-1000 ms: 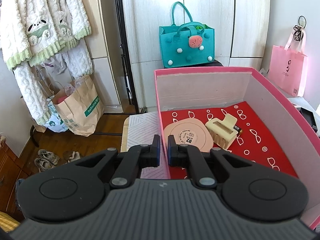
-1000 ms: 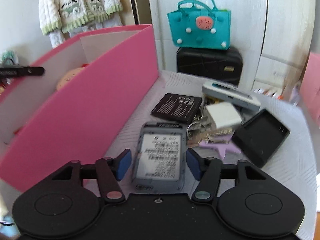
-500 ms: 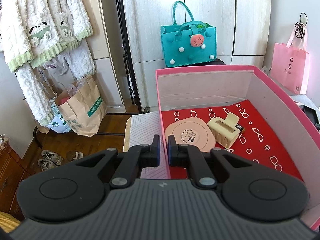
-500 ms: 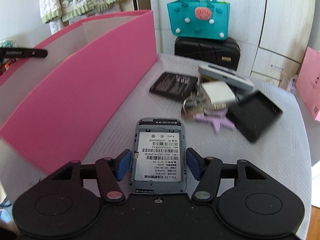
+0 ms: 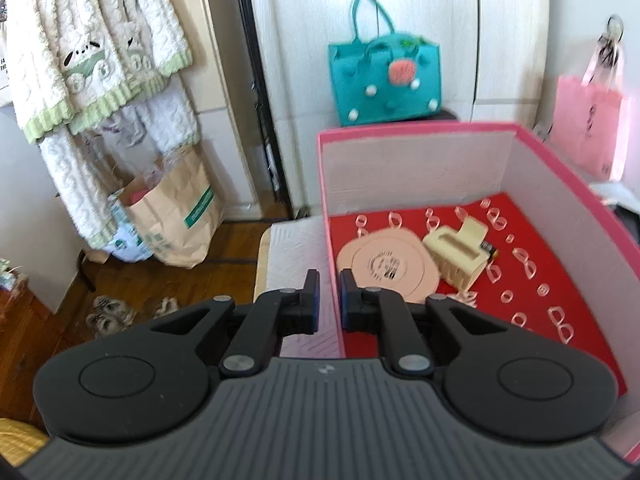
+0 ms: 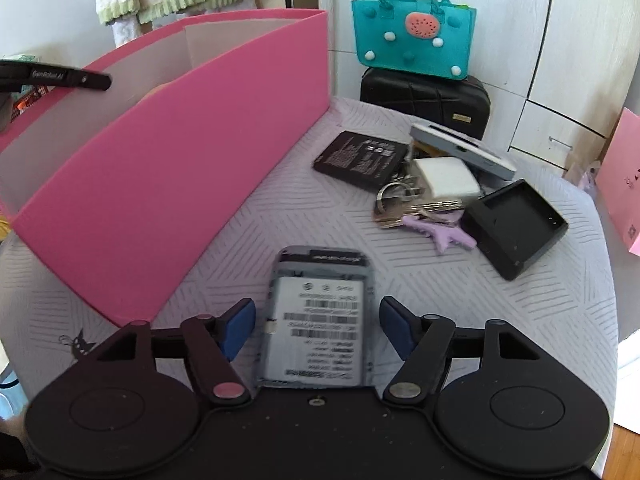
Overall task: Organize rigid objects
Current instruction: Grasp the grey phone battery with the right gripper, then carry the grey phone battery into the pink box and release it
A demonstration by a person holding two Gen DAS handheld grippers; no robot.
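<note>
My left gripper (image 5: 329, 300) is shut on the left wall of the pink box (image 5: 416, 132). On the box's red floor lie a round beige disc (image 5: 384, 266) and a cream hair claw (image 5: 456, 252). My right gripper (image 6: 317, 322) is open, its fingers either side of a grey device (image 6: 320, 320) lying label-up on the patterned cloth; they do not touch it. Farther right lie a black battery (image 6: 360, 160), a white charger (image 6: 446, 176), keys with a purple tag (image 6: 436, 224), a grey flat device (image 6: 460, 150) and a black charging cradle (image 6: 516, 226). The pink box (image 6: 180, 152) stands to the left.
A teal bag (image 6: 416, 36) sits on a black case (image 6: 424, 96) behind the table. A pink paper bag (image 6: 624, 184) hangs at right. The table edge (image 6: 600, 320) curves down on the right. Paper bags (image 5: 176, 216) and shoes are on the floor at left.
The right gripper pulled back and rose a little over the grey device, staying open. The left view shifted slightly and blurred; its grip on the box wall is unchanged.
</note>
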